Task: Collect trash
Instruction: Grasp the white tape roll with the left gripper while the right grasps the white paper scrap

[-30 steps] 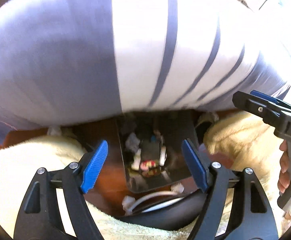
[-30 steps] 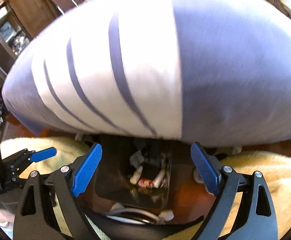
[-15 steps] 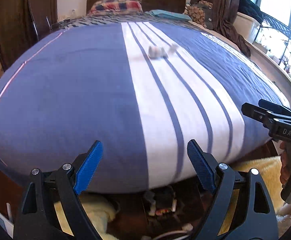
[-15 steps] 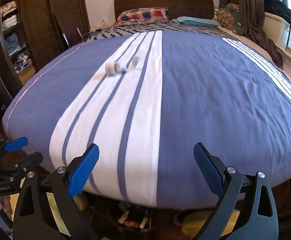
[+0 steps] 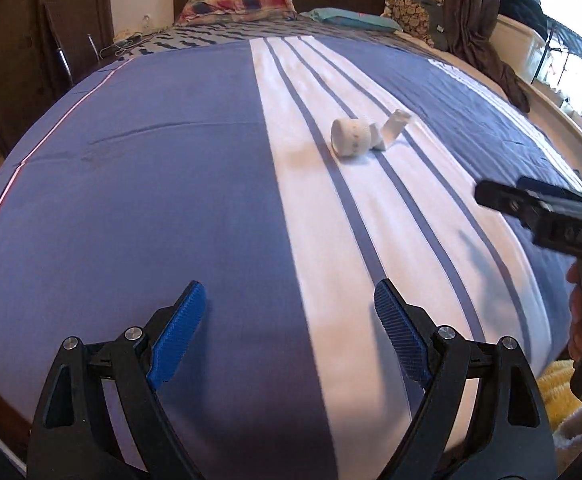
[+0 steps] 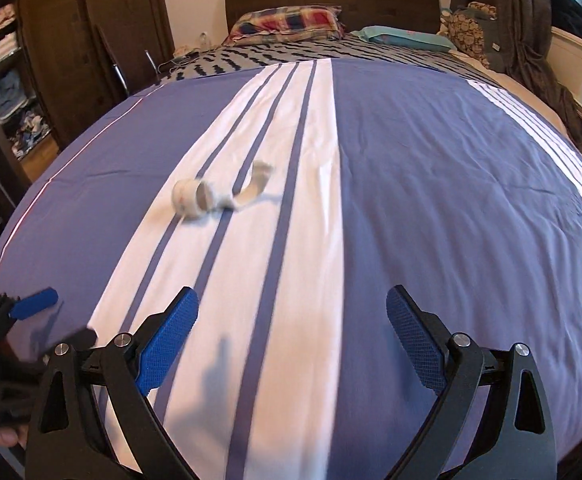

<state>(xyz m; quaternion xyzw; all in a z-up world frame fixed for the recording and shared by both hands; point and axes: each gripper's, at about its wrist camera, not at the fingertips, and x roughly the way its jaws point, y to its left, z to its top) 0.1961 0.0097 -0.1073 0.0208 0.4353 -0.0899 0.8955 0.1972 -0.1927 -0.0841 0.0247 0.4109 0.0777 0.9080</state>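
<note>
- A second ago both cameras looked down past the foot edge of the bed at a black bin of trash on the floor; now both look across the bedspread (image 5: 163,184).
- Left gripper (image 5: 289,330): released, jaws wide, nothing between them. Right gripper (image 6: 291,338): likewise spread and empty.
- The next piece, a white paper roll (image 5: 351,136) with a loose tail, lies on the white stripes near the middle of the bed, well apart from both grippers.
- Judgement: 1 drop-off looks finished and the reach for this roll is beginning.
</note>
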